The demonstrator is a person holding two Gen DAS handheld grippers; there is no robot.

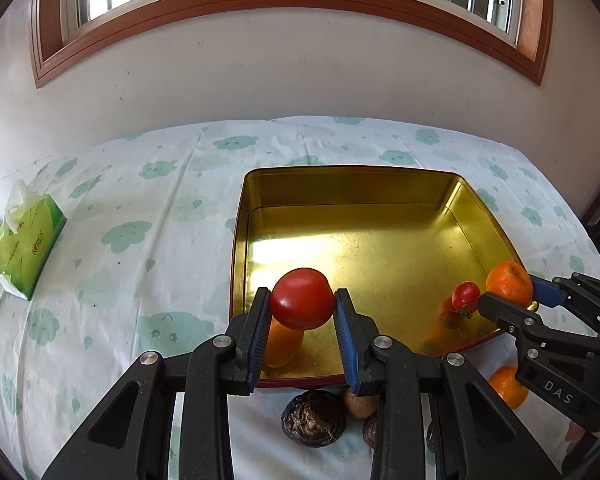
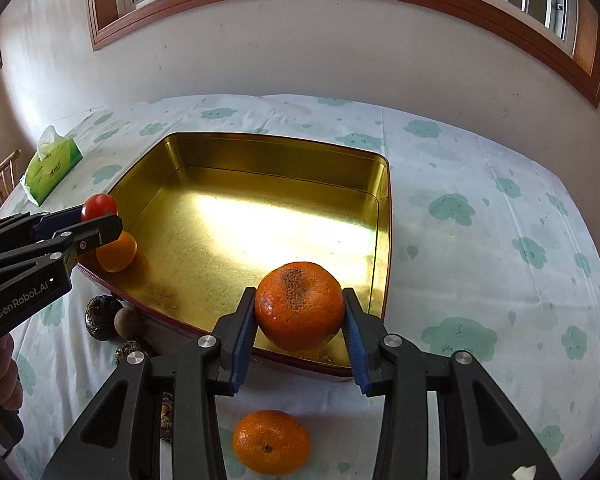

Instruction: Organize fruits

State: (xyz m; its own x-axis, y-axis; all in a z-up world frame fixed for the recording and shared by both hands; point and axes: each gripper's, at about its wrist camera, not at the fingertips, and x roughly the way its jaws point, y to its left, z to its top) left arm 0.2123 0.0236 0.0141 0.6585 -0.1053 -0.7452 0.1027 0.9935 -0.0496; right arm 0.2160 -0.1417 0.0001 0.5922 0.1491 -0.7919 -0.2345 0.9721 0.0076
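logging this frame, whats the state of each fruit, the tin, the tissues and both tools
left tool: shut on tomato
tomato: held above the tin
right tool: shut on orange
orange: held above the tin's near edge
gold tin: open, no lid on it
small tomato: lying in the tin
second orange: lying in the tin
third orange: on the cloth, outside the tin
tissue pack: open, tissue sticking out

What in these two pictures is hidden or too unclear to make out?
- Left wrist view: the orange fruit in the tin is half hidden behind the left tongs and their tomato.
- Both views: the dark fruits before the tin are partly covered by tong arms.
- Right wrist view: the white scrap is cut off by the bottom edge.
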